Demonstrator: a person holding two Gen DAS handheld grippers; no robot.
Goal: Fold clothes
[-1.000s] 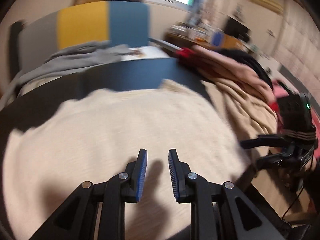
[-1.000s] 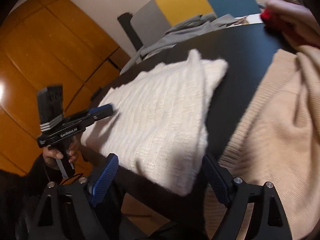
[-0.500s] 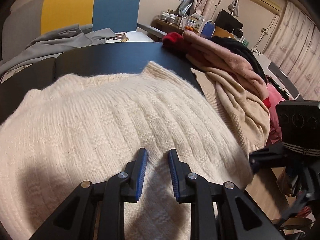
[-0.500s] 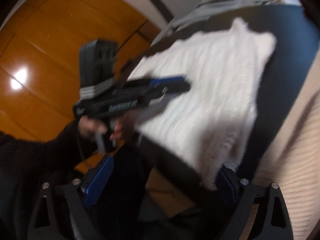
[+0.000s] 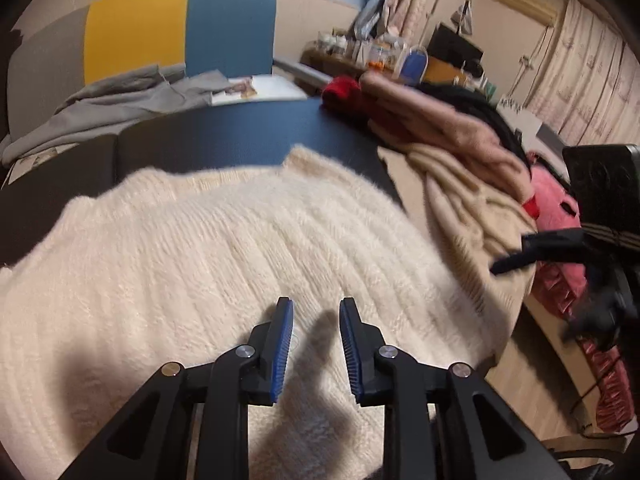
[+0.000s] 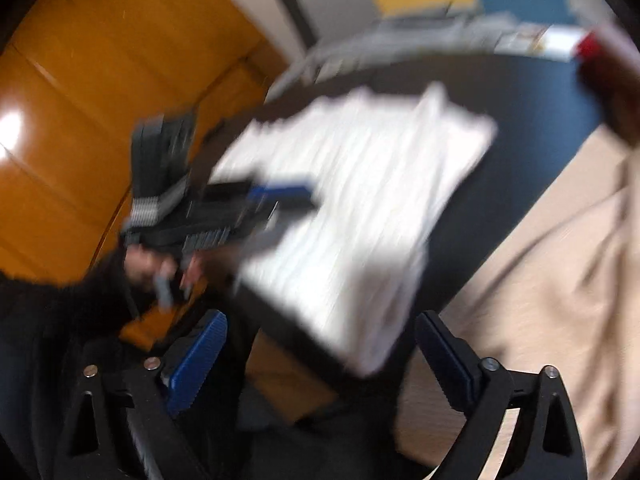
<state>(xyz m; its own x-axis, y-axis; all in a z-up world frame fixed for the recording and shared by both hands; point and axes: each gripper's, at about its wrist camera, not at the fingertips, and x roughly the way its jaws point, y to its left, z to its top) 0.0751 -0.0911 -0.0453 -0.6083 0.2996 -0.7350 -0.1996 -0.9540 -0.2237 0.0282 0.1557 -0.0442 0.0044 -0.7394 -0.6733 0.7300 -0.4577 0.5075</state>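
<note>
A folded cream knit sweater point(image 5: 224, 264) lies flat on the dark table point(image 5: 224, 140); it also shows, blurred, in the right wrist view point(image 6: 360, 208). My left gripper point(image 5: 316, 328) hovers just above the sweater's near part, jaws a narrow gap apart, holding nothing. It also shows in the right wrist view point(image 6: 280, 196), over the sweater's left edge. My right gripper point(image 6: 320, 344) is wide open and empty, off the table's near edge by the sweater's near corner. It shows blurred in the left wrist view point(image 5: 520, 256).
A pile of clothes, beige point(image 5: 460, 192), pink point(image 5: 448, 124), red point(image 5: 344, 92) and black, fills the table's right side. Grey cloth point(image 5: 120, 100) and a paper lie at the far edge before a yellow-blue chair point(image 5: 180, 28). Orange wood panels point(image 6: 80, 100) stand left.
My left gripper has lifted and pulled back a little over the sweater. My right gripper has swung right, fast and blurred, staying wide open.
</note>
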